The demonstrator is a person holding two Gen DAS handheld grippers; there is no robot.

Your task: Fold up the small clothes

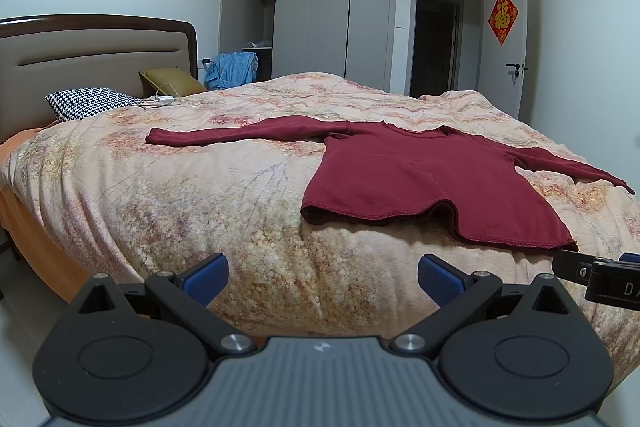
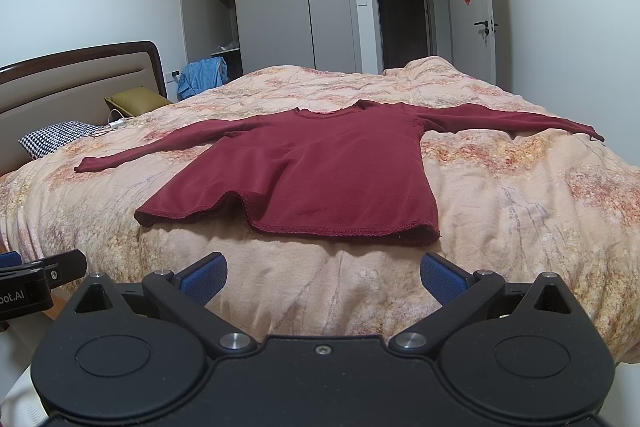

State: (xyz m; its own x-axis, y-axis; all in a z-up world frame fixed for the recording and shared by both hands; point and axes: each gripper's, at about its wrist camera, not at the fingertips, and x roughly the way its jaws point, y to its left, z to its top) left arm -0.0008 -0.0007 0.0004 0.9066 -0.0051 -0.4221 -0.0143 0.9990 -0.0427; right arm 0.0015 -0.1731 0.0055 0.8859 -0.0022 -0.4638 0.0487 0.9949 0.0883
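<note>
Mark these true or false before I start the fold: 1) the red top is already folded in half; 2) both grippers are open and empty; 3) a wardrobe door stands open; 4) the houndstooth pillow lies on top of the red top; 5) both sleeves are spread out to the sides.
1) False. The red top lies flat and unfolded on the bed.
2) True. The left gripper and right gripper both gape with nothing between the pads.
3) True. One wardrobe door is swung open.
4) False. The houndstooth pillow sits apart, near the headboard.
5) True.
</note>
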